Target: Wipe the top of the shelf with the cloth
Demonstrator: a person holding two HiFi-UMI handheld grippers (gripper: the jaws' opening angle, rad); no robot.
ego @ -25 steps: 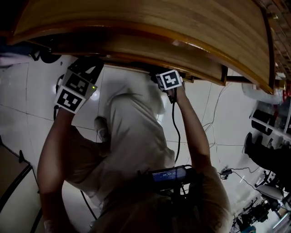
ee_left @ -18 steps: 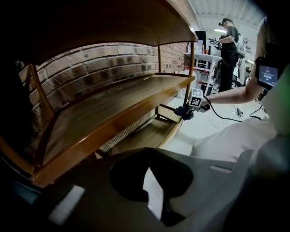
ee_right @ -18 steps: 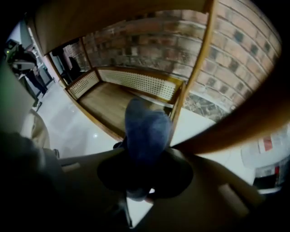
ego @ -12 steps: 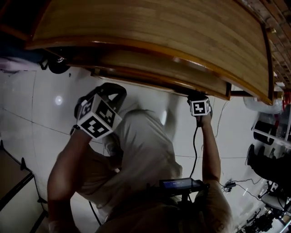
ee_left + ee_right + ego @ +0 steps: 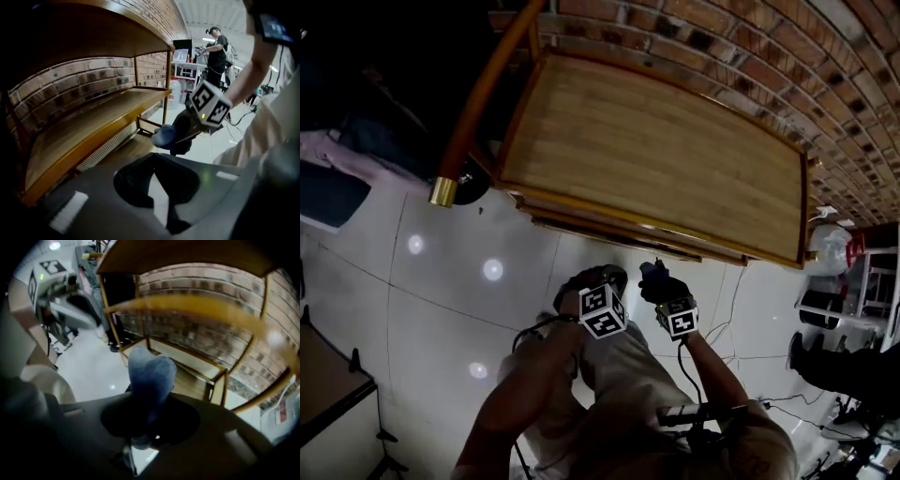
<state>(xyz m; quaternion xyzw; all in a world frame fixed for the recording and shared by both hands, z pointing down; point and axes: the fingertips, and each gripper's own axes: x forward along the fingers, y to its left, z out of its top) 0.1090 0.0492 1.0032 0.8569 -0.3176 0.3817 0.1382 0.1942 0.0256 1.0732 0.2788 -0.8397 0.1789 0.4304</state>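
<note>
The wooden shelf (image 5: 656, 159) stands against a brick wall, its bare top board seen from above. My two grippers hang side by side over the white floor, just in front of its front edge. My right gripper (image 5: 654, 277) is shut on a blue cloth (image 5: 150, 373) that sticks up from its jaws. In the left gripper view the same cloth (image 5: 165, 136) shows bunched at the right gripper's tip, level with the lower boards. My left gripper (image 5: 596, 279) sits left of it, its jaws together with nothing in them (image 5: 153, 157).
A brass-tipped wooden pole (image 5: 478, 103) slants past the shelf's left end, with dark fabric beyond it. A white bag (image 5: 830, 248) and a metal rack (image 5: 862, 300) stand to the right. Cables trail on the floor. Another person (image 5: 216, 47) works far off.
The view has pulled back, so the whole shelf top now shows. Both grippers came out from under the top board and drew together in front of the shelf.
</note>
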